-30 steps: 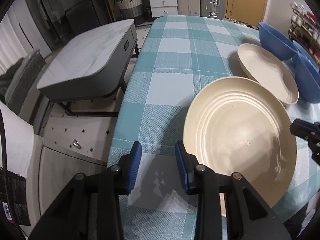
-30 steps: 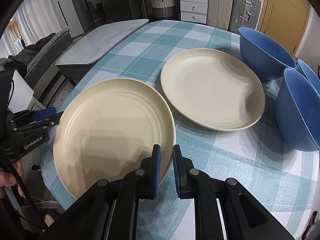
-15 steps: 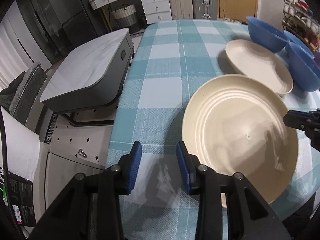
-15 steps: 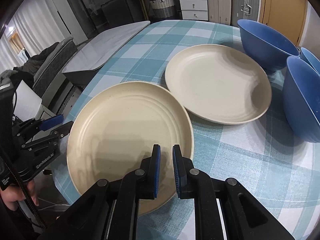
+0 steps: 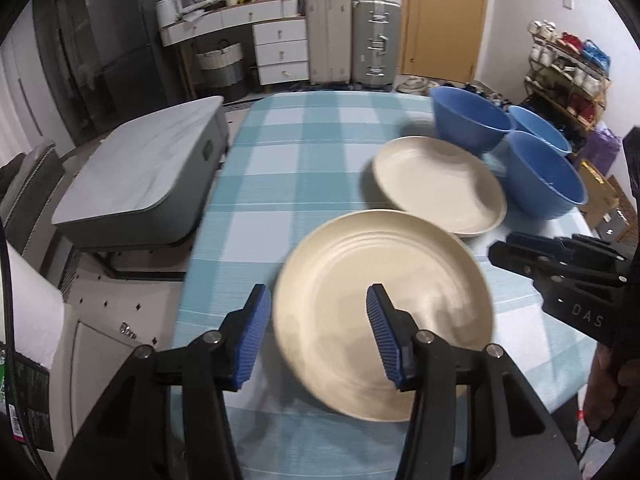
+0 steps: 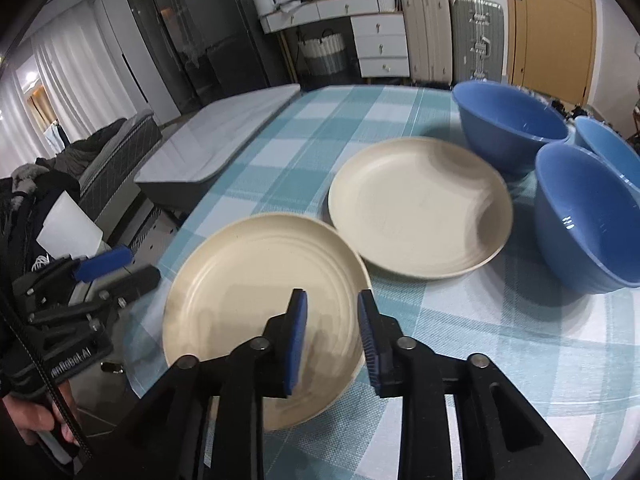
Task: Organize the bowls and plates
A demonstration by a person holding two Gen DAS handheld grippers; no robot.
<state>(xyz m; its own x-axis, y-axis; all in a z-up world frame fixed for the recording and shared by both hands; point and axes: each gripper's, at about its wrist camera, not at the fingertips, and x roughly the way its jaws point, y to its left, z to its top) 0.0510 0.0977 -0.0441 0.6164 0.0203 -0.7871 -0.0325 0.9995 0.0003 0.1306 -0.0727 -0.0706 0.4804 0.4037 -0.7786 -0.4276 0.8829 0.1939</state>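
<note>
From where I sit, my left gripper (image 5: 318, 332) hangs above the near left edge of the checked surface (image 5: 304, 152). Its fingers (image 5: 252, 340) stand apart with nothing between them; they have just been opening. Below them, half under the right finger in that view, the near plate (image 5: 384, 304) lies flat on the cloth, cream with raised rings on its face. No pad touches it.

Moving right, the second plate (image 5: 440, 184) sits just behind the first (their rims look almost touching, though I cannot tell if they meet). It is the same cream colour and also flat on the cloth.

My right gripper (image 6: 332, 340) hovers over the near plate (image 6: 256, 300) at its right rim. Its fingers (image 6: 298, 344) have also just been opening; a narrow gap shows between the blue pads, and nothing is in it.

Further right stand three blue bowls, all upright. The far bowl (image 6: 508, 124) is behind the second plate (image 6: 420, 204), the near bowl (image 6: 588, 220) is just beside that plate's right edge, and the third bowl (image 6: 612, 148) is tucked behind the two, partly hidden.
</note>
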